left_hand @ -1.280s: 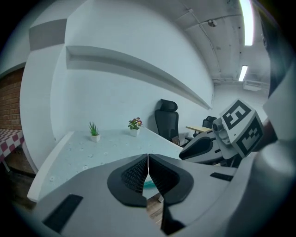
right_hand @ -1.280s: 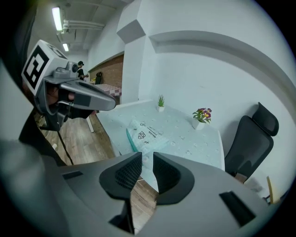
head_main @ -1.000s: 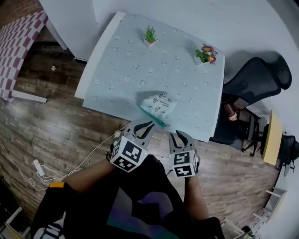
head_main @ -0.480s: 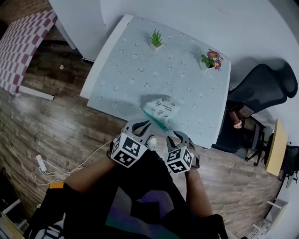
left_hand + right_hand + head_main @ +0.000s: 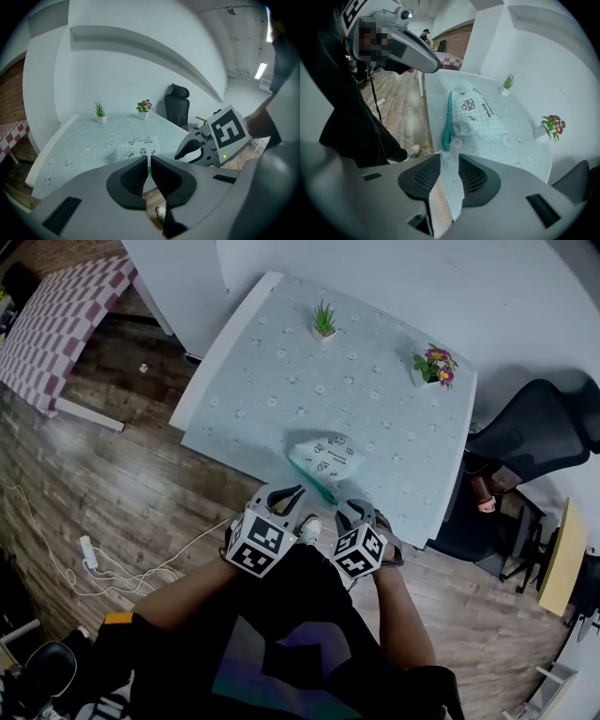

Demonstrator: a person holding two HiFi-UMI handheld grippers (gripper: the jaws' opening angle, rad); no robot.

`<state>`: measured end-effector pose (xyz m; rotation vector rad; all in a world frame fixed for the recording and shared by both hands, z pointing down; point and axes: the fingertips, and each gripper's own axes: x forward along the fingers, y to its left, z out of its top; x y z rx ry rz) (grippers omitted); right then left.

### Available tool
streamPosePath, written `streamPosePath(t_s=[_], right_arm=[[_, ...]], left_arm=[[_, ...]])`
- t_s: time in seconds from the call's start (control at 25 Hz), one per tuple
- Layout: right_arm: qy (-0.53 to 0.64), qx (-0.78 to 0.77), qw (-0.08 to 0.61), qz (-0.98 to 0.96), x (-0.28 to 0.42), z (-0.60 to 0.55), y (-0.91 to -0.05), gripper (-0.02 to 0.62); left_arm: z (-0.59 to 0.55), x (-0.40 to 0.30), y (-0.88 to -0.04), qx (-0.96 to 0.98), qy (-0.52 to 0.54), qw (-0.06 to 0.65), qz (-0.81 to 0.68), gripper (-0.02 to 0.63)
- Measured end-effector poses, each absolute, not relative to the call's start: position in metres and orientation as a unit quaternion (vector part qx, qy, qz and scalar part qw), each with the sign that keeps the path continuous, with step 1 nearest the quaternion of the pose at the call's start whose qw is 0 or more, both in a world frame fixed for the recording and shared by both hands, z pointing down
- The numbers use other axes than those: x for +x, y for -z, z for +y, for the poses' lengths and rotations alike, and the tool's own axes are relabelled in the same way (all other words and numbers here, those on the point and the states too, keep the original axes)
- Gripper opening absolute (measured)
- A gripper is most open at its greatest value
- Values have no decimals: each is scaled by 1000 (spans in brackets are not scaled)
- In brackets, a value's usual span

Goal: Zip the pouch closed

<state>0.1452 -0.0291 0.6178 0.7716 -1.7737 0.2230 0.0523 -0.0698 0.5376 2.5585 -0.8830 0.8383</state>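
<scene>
A pale mint pouch (image 5: 328, 456) with small black drawings lies on the table near its front edge, its teal zipper edge (image 5: 315, 480) toward me. Both grippers hover off the table's front edge, short of the pouch and apart from it. My left gripper (image 5: 286, 493) is shut with nothing between its pads. My right gripper (image 5: 362, 513) is open and empty. In the left gripper view the pouch (image 5: 139, 149) lies ahead beyond the left gripper (image 5: 149, 165), with the right gripper (image 5: 193, 150) beside it. In the right gripper view the pouch (image 5: 480, 115) lies beyond the right gripper (image 5: 450, 161).
The table (image 5: 272, 381) has a flowered light cloth. Two small potted plants (image 5: 324, 320) (image 5: 435, 364) stand at its far side. A black office chair (image 5: 530, 427) is at the right. A white cable (image 5: 141, 568) lies on the wood floor at the left.
Both grippers have sunk a little in front of the table edge, and the right one has rolled. The pouch has not moved.
</scene>
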Motion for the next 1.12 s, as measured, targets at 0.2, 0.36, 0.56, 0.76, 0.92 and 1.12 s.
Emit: streamPosePath(t_s=[0.2,0.36,0.56,0.76,0.92,1.12], right_arm=[[-91,316,564,-757,143,-35,-625,85],[-123,323,534,-772,141,-38,-607,34],[-220,348,424,-807,128,-47,-566,29],[-277,370,323,-826,120,-64,-528,26],[-288,381,287,-830,117,-75,-511,25],[-299,390,263,-830,115,-81,-502,21]], left_arm=[[-72,49,-541,887,-293,161,-317,14],[-74,52,-539,890,-286,163,-314,14],[-80,66,-526,906,-263,151,-296,12],[-90,70,-509,916,-234,146,-292,12],[-94,70,-506,921,-226,151,-280,13],[-92,78,-510,927,-231,158,-250,23]])
